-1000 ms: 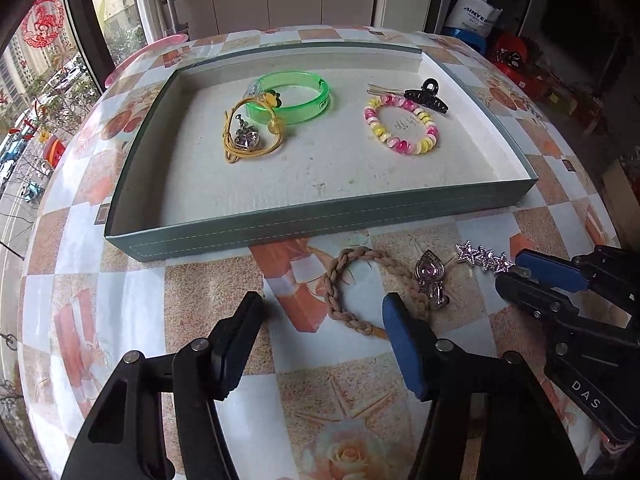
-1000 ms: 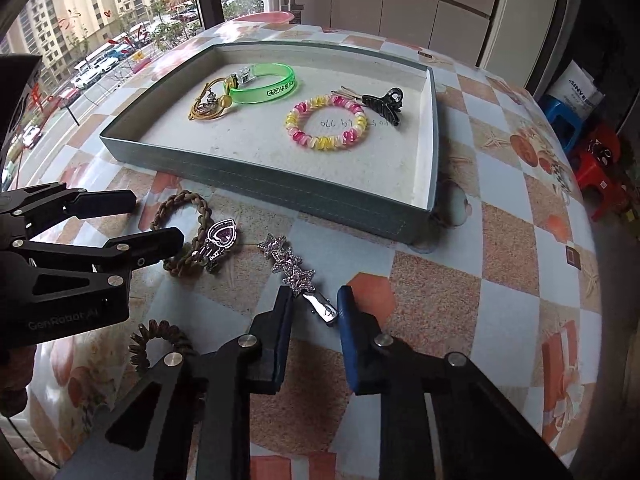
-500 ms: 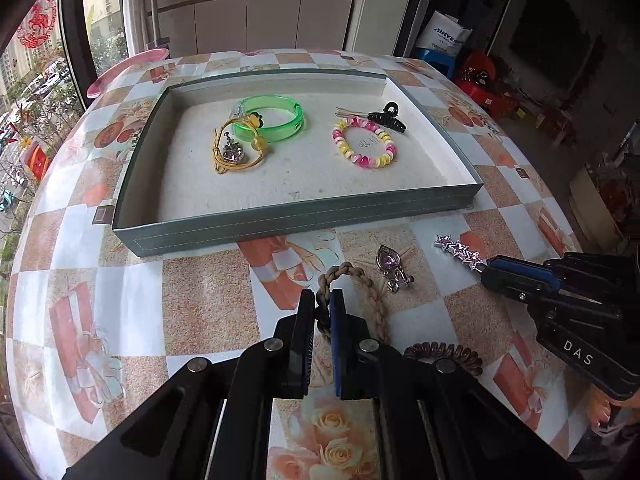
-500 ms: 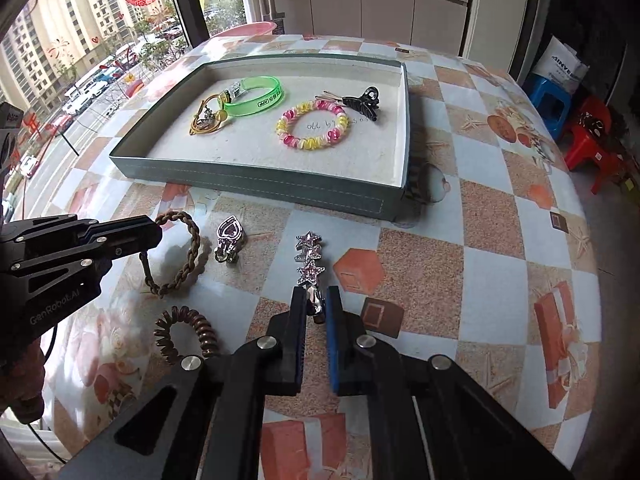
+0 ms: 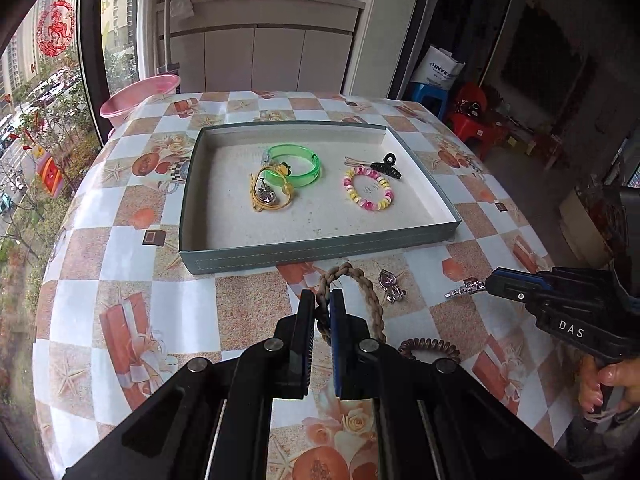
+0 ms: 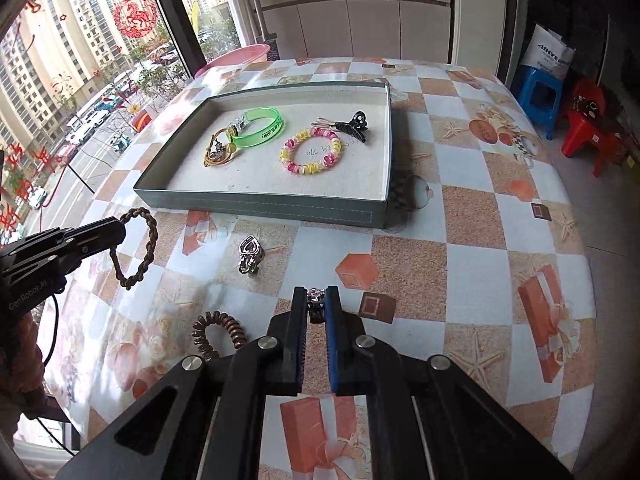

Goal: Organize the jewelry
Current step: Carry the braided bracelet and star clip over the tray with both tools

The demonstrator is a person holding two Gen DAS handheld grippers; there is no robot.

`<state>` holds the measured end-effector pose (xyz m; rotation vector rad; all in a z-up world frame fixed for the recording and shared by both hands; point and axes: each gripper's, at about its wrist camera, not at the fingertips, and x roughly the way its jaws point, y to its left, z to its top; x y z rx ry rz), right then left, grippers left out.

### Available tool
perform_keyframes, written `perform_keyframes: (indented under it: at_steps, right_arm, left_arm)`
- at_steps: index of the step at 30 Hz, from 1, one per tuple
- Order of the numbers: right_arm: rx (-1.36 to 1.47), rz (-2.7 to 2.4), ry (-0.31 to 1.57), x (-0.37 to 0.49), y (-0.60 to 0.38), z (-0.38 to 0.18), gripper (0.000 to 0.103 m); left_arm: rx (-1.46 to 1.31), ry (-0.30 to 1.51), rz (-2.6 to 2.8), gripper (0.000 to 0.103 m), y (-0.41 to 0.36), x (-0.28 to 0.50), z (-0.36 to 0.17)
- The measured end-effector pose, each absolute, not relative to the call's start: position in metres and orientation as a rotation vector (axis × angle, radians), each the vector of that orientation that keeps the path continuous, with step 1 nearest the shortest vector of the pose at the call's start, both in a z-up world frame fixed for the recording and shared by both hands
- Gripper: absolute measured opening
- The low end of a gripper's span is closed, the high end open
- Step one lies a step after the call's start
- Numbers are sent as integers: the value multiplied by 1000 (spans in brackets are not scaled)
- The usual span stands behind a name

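My left gripper (image 5: 322, 300) is shut on a brown braided bracelet (image 5: 370, 300) and holds it above the table; it hangs from the gripper in the right wrist view (image 6: 146, 248). My right gripper (image 6: 316, 300) is shut on a silver star hair clip (image 6: 316, 304), lifted off the table; the clip's end pokes out in the left wrist view (image 5: 464, 290). The grey-green tray (image 5: 320, 246) holds a green bangle (image 5: 296, 164), a yellow cord with a charm (image 5: 270, 194), a pink-yellow coil band (image 5: 368, 194) and a black claw clip (image 5: 386, 166).
A purple heart pendant (image 6: 250, 254) and a brown spiral hair tie (image 6: 220, 332) lie on the patterned tablecloth in front of the tray. A pink basin (image 5: 140, 94) sits at the table's far left edge. Stools stand beyond the right side.
Both grippers closed on their items, then lifted and pulled back from the table. The braided bracelet and the star clip left the tablecloth.
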<state>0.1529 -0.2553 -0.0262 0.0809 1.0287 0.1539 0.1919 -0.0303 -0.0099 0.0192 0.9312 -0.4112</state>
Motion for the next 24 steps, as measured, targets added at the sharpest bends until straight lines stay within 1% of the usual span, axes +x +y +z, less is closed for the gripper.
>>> perform_keyframes:
  at_steps: [8,16,19,20,21,22,23,24]
  right_arm:
    - [66,130,1049,152,-255,-28,9]
    - [90,138,1138,137,-260,-58,10]
    - [94,113,1152,143,-261,-64,12]
    - [92,111,1159,146,-260,-67,17]
    - [87,108,1166,149,-258,-69,26]
    - [80,104,1162,151,-256,-70,31]
    - [71,100,1152,153,-254,-70,41]
    - [63,97,1152,154,-252,-70,41]
  left_arm:
    - [9,908,-416,20,-20,186,-2]
    - [14,911,-437,20,-21,182,-6]
    - [9,920,-441,20,-23,183,-10]
    - [9,922,-441,20,-24,182,-11]
    - [10,922,-442,20,-24,182,-11]
    - [12,922,-442,20,-25,182,-11]
    - [14,920,-442,20,-25,181,-11]
    - [16,919,-441,20,-25,181,-11]
